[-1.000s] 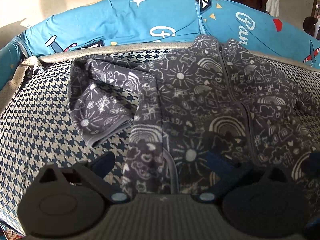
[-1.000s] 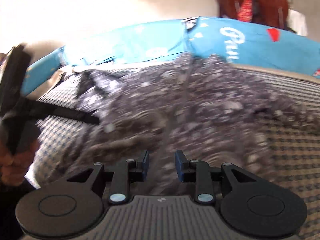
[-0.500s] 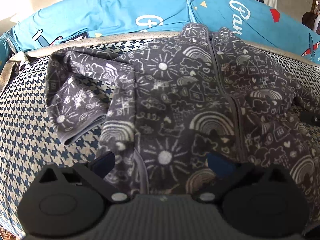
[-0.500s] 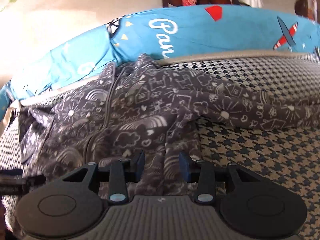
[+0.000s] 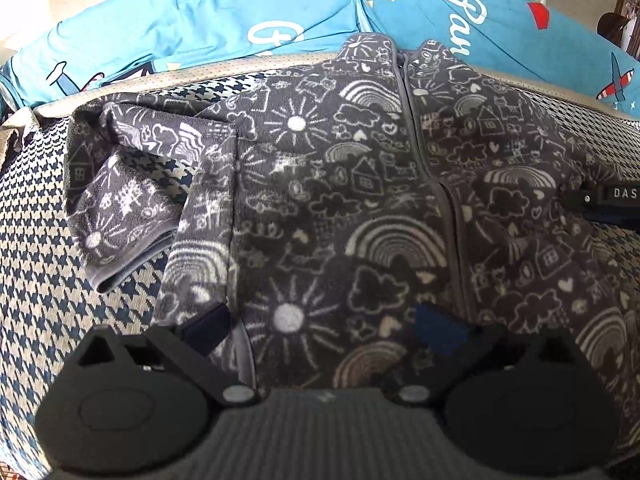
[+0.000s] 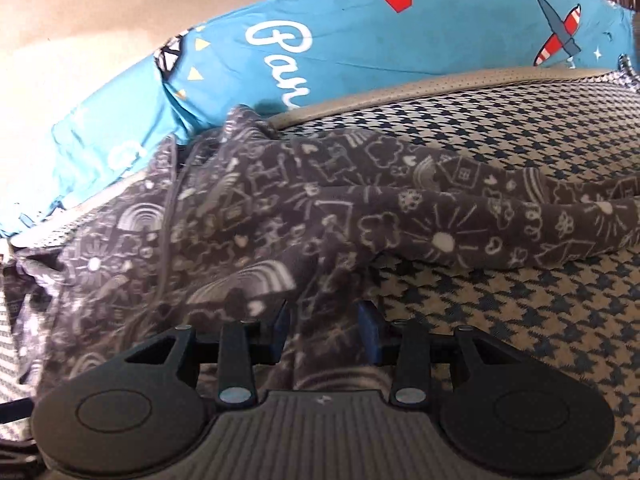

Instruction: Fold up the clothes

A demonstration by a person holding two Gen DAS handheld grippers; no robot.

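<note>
A dark grey fleece zip jacket (image 5: 360,184) with white doodle prints lies face up on a houndstooth cushion (image 5: 44,264). Its left sleeve (image 5: 120,208) is folded back on itself; its right sleeve (image 6: 500,224) stretches out to the right. My left gripper (image 5: 320,328) is open, its jaws wide apart over the jacket's lower hem. My right gripper (image 6: 326,332) is partly open with the jacket's right side hem bunched between its fingers. The right gripper's tip also shows in the left wrist view (image 5: 604,196) at the jacket's right edge.
A bright blue printed pillow (image 5: 240,20) runs along the back, also in the right wrist view (image 6: 360,48). A beige piped edge (image 6: 460,84) borders the cushion. Bare houndstooth fabric (image 6: 540,320) lies to the right of the jacket.
Both grippers moved in closer to the jacket's hem. The right gripper swung to the jacket's right side and its jaws widened around the hem fabric.
</note>
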